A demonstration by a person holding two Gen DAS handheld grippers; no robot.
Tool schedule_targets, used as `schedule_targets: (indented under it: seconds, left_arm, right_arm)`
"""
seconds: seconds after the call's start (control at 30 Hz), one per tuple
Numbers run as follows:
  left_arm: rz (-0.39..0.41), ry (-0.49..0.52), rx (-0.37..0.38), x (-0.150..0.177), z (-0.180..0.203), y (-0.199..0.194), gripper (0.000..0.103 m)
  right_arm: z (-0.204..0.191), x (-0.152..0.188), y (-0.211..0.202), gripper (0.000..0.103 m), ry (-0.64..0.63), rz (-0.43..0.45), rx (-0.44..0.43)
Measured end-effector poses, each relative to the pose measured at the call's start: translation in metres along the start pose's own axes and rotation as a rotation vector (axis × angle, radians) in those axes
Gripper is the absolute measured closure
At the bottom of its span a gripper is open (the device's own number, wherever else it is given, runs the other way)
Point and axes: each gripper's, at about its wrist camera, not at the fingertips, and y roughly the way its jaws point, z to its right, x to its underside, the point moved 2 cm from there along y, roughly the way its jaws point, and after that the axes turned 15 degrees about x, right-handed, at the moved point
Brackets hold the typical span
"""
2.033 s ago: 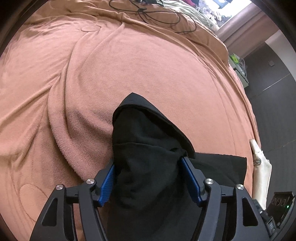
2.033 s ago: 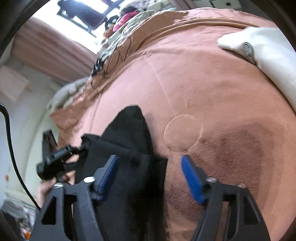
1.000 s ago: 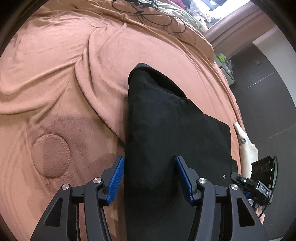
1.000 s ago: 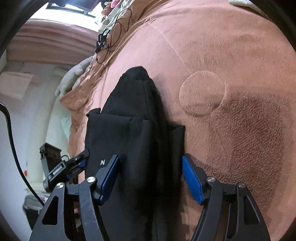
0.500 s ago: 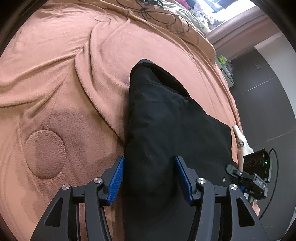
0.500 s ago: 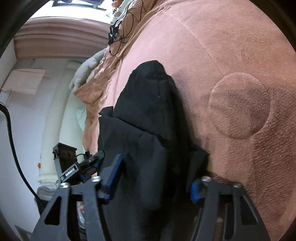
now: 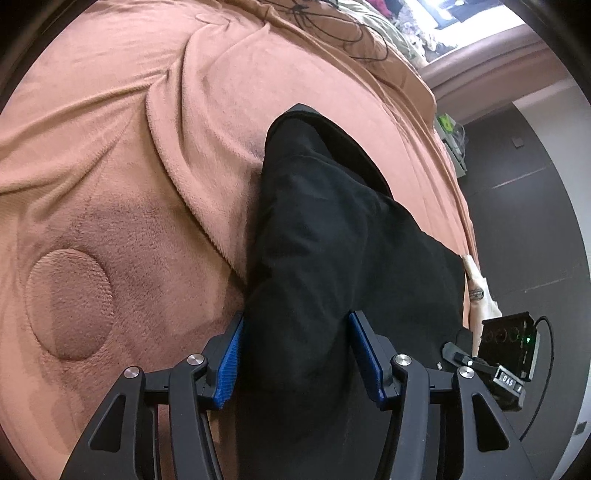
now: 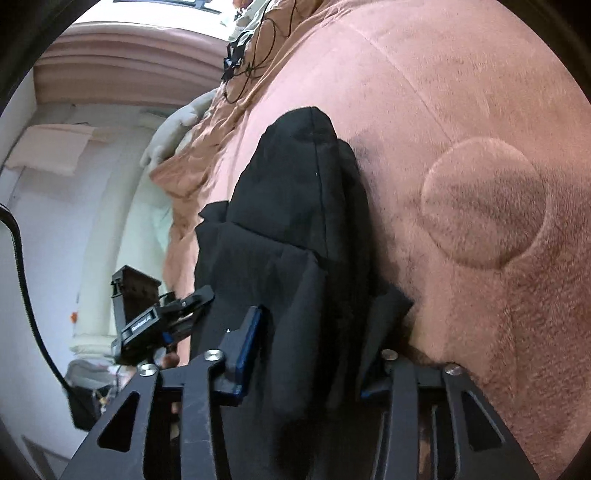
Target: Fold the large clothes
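A black garment [image 7: 332, 229] lies folded on the brown blanket [image 7: 147, 110], its narrow end pointing away from me. My left gripper [image 7: 298, 350] is shut on a thick fold at the garment's near left edge, and cloth fills the gap between the blue pads [image 7: 231, 354]. In the right wrist view the same garment [image 8: 295, 206] bunches between the jaws of my right gripper [image 8: 310, 354], which are closing on it. The cloth hides the right pad. Each gripper shows in the other's view: the right [image 7: 506, 369] and the left [image 8: 159, 321].
The blanket [image 8: 443, 92] has round embossed patches [image 7: 68, 302] and a raised ridge left of the garment. Black cables [image 7: 332, 22] lie at the far end. A cream cloth [image 7: 480, 295] lies by the bed's right edge, with dark floor beyond.
The right gripper's jaws have narrowed onto the garment's fold, and the cloth now bunches between them. The left gripper keeps the same hold and has barely moved.
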Motion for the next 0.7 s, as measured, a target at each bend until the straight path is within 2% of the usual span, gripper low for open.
schedule_targets:
  seconds: [0.1, 0.17, 0.3, 0.7]
  left_arm:
    - [0.007, 0.007, -0.004, 0.002, 0.007, -0.003, 0.052]
    - [0.018, 0.018, -0.001, 0.005, 0.013, -0.009, 0.055]
    - [0.04, 0.029, 0.018, 0.008, 0.023, -0.025, 0.061]
    - [0.145, 0.102, 0.079, 0.032, 0.062, -0.088, 0.064]
  right_arm:
    - [-0.008, 0.004, -0.008, 0.084, -0.014, 0.037, -0.004]
    - [-0.017, 0.007, -0.016, 0.087, -0.038, 0.07, -0.003]
    - [-0.035, 0.012, -0.035, 0.088, -0.077, 0.124, 0.013]
    - [-0.087, 0.043, -0.097, 0.088, -0.17, 0.273, 0.008]
